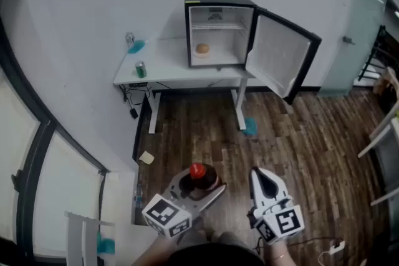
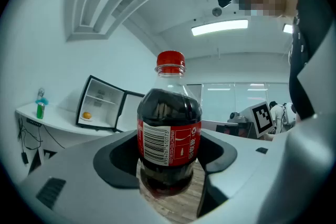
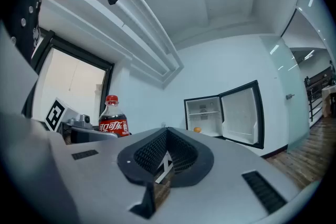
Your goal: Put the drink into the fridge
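The left hand-held gripper (image 1: 201,185) clasps the cola bottle (image 2: 169,128) upright, jaws spread wide around its belly, likely ready for carrying to the open fridge (image 1: 218,31) on the far surface (image 1: 168,68). The right hand-held gripper (image 3: 164,157) is closed, empty.

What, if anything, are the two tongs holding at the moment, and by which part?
The left tongs hold the cola bottle upright by its lower body, one jaw on each side. The right tongs are shut and empty.
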A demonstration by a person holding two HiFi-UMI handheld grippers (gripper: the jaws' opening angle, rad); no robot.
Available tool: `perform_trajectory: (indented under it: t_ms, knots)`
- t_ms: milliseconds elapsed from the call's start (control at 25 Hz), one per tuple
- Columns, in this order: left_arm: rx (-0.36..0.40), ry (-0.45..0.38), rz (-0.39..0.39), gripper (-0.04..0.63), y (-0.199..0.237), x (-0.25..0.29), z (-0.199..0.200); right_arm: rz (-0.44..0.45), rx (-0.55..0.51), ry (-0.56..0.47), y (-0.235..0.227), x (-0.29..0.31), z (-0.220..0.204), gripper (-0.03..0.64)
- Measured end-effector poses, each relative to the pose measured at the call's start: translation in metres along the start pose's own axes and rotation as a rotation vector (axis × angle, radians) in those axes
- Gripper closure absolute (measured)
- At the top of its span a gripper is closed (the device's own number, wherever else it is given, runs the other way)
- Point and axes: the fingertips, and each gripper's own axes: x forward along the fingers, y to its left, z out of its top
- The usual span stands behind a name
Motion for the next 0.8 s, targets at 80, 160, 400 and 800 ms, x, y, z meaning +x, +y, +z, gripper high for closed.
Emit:
perform_trajectory:
  t_ms: [80, 160, 400, 800]
  knots:
    - [0.004, -0.003, 0.001, 0.284, 0.0, -0.001, 0.001, -0.002, -0.001, 0.016, 0.0, -0.002, -0.01, 0.609]
    - [0.011, -0.004, -0.002, 0.284, -0.002, -0.002, 0.003, 0.001, -0.004, 0.028, 0.001, -0.004, -0.015, 0.608]
    - [0.02, 0.004, -0.014, 0.284, -0.008, 0.0, 0.001, -0.006, -0.012, 0.054, 0.002, -0.005, -0.016, 0.609]
    - [0.024, 0.017, -0.018, 0.284, -0.007, 0.002, -0.003, 0.047, 0.023, 0.021, 0.007, 0.001, -0.015, 0.607]
